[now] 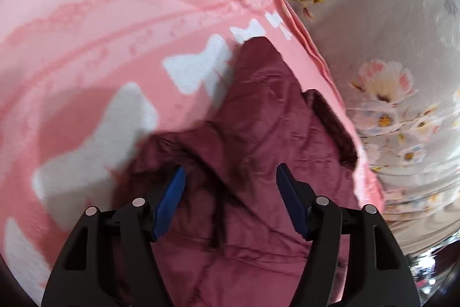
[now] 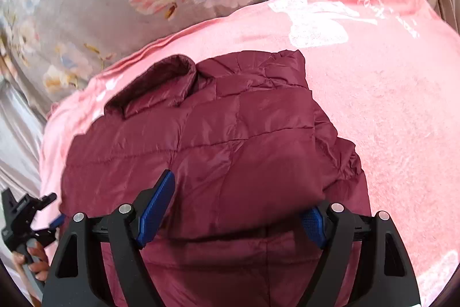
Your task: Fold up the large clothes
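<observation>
Left wrist view: the left gripper [image 1: 230, 186] points down at a maroon quilted jacket [image 1: 253, 134]. Its jaws stand well apart, with creased jacket fabric between and below the blue pads [image 1: 169, 203]; neither pad visibly presses the cloth, so nothing is held. The jacket lies on a pink blanket [image 1: 86, 33] with white bow shapes printed on it. A pointed corner of the jacket reaches up toward the bows at the blanket's middle. A dark furry trim [image 1: 330, 125] shows along the jacket's right edge, close to the blanket's right border. Beyond that border lies a grey floral bedcover [image 1: 388, 48].

Right wrist view: the right gripper [image 2: 238, 200] hovers low over the same jacket [image 2: 218, 134]. Its jaws are spread wide. The left pad [image 2: 156, 209] is clear of the cloth; the right pad [image 2: 313, 223] is partly hidden behind a raised fold of jacket, so whether it touches cannot be told, and no grip shows. The jacket is spread across the blanket's [image 2: 388, 105] left half, its collar [image 2: 161, 82] rolled near the blanket's far edge. The floral bedcover [image 2: 100, 5] lies beyond that edge. At the blanket's left border, the left gripper [image 2: 54, 209] appears small, with a person's hand [image 2: 34, 258] on its handle.
</observation>
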Available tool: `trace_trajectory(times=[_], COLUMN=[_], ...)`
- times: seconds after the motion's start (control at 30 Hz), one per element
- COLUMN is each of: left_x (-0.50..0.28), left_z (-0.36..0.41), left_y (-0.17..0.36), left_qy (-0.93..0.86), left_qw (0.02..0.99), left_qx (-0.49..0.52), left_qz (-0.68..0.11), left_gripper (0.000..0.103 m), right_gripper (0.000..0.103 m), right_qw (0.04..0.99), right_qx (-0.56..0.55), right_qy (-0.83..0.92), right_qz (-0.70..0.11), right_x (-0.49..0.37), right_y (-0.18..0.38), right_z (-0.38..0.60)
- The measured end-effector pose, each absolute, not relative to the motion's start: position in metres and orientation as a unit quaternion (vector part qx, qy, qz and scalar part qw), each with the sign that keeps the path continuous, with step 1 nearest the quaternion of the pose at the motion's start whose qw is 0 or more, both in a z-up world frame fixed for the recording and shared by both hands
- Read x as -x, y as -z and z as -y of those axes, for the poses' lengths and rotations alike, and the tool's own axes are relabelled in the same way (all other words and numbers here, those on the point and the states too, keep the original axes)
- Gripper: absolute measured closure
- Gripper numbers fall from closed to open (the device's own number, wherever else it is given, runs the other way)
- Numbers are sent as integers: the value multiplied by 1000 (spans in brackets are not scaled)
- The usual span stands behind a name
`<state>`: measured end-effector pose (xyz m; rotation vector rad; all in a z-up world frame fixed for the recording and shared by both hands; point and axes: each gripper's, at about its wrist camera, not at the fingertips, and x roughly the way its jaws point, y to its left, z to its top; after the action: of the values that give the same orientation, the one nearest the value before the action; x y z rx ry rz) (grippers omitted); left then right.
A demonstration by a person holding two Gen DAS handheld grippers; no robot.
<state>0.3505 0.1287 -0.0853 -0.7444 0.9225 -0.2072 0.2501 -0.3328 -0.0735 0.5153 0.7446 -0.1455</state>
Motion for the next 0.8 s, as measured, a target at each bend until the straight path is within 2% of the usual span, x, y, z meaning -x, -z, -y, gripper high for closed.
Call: trace_trajectory(times=[0.17, 0.2, 0.23, 0.27, 0.3, 0.33, 0.37, 0.4, 0.47, 0.6, 0.7, 0.8], left_x=[-357, -357, -357, -357, -358, -358, -358, -357, -354, -335, -326, -330], left_z=[-125, -126, -127, -128, -130, -133, -135, -139, -147, -164, -168, -173], left_y=[87, 85, 83, 81, 79, 75, 72, 66, 57, 40, 46, 76], left_qy=[92, 84, 76, 70, 63, 55, 48, 36, 30, 31, 2, -7], left_qw=[812, 816, 819, 822, 824, 828, 832, 839, 847, 860, 873, 857], left_qx=[374, 375, 374, 372, 371, 367, 362, 355, 354, 352, 315, 316], left_qz=[-439, -432, -428, -426, -424, -420, -417, -410, -396, -369, -372, -406], left_gripper=[42, 45, 56, 68, 72, 83, 96, 100, 103, 103, 103, 103], right_gripper=[27, 34, 39, 51, 66, 73, 85, 91, 96, 98, 99, 99], right_qw=[889, 887, 885, 884, 883, 884, 886, 889, 901, 925, 916, 896], right_qx=[-269, -274, -278, -278, -276, -274, -269, -264, -243, -221, -186, -176], right_qy=[88, 90, 92, 93, 91, 86, 73, 62, 26, -30, -7, 0], right_qz=[-359, -359, -363, -365, -367, -369, -371, -370, -358, -307, -356, -409], right_x=[-253, -253, -253, -254, -256, -259, -263, -265, -269, -254, -257, -264], right_y=[78, 79, 80, 80, 79, 78, 74, 70, 51, 21, 50, 86], right_z=[351, 356, 359, 361, 361, 359, 354, 350, 333, 318, 321, 319])
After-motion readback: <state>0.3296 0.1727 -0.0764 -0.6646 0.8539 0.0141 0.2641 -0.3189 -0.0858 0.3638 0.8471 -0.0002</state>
